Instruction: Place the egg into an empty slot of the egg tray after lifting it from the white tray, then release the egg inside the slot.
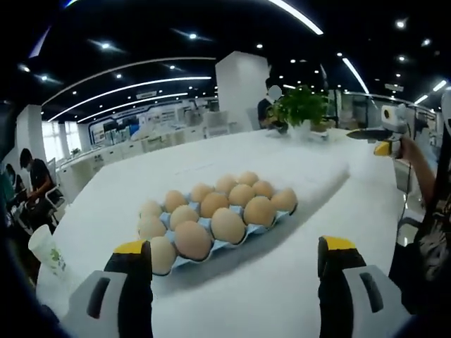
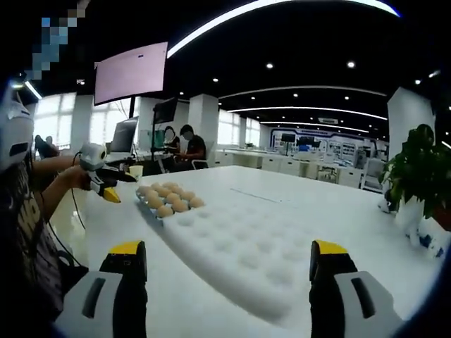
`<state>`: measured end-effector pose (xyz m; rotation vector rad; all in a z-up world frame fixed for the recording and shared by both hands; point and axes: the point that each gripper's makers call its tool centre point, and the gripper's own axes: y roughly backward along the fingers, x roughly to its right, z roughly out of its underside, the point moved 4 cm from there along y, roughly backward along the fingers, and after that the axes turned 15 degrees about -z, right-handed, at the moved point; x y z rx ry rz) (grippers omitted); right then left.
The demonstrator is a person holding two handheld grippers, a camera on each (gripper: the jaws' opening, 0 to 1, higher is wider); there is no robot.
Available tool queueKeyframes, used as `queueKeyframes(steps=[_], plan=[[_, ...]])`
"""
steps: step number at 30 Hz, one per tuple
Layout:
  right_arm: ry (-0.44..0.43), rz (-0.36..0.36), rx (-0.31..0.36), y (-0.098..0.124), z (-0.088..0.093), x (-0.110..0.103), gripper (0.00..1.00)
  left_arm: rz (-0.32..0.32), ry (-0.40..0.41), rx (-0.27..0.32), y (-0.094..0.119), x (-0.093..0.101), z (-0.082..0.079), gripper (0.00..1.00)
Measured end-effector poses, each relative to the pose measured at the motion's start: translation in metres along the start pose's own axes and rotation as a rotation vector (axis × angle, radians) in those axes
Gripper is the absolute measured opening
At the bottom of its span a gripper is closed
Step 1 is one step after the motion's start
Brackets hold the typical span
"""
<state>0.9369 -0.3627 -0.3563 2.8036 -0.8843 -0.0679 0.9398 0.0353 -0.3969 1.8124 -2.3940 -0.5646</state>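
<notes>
A long white table runs through an open office, and everything here is placed relative to the blue egg tray sitting on it. In the left gripper view, that tray lies just ahead of the left gripper, whose yellow-tipped black jaws stand wide apart with nothing between them. The tray is crowded with brown and pale eggs in rows; whether any slot is still free cannot be told from here. Directly behind the egg tray, touching or nearly touching its far edge, stretches the white tray, a soft dimpled pad that appears bare. Beyond it, at the far end of the table, stands a leafy green potted plant. To the right of the egg tray, well apart from it, the right gripper hangs above the table edge. In the right gripper view, the right gripper also has its jaws spread wide and empty, with the white tray between it and the egg tray; the left gripper hovers just beside the egg tray.
</notes>
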Motion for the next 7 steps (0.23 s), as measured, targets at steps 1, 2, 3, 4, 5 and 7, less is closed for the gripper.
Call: queueKeyframes(steps=[1,2,3,4,5,7], plan=[[-0.004,0.005,-0.003,0.000,0.001,0.000,1.00,0.003,0.004,-0.002,-0.001,0.001,0.002,1.00],[-0.007,0.005,-0.013,-0.002,0.002,0.000,1.00,0.006,0.014,-0.005,-0.002,0.001,0.003,1.00],[-0.010,0.004,-0.018,-0.004,0.003,0.000,1.00,0.012,0.025,-0.006,-0.003,0.002,0.004,1.00],[-0.011,0.004,-0.024,-0.008,0.002,0.000,1.00,0.015,0.029,-0.005,-0.003,0.003,0.004,1.00],[-0.010,0.003,-0.027,-0.012,0.002,-0.001,1.00,0.017,0.035,0.004,-0.001,0.003,0.003,1.00],[-0.004,0.012,-0.048,-0.019,0.000,-0.004,1.00,0.029,0.060,0.029,0.003,0.004,-0.001,1.00]])
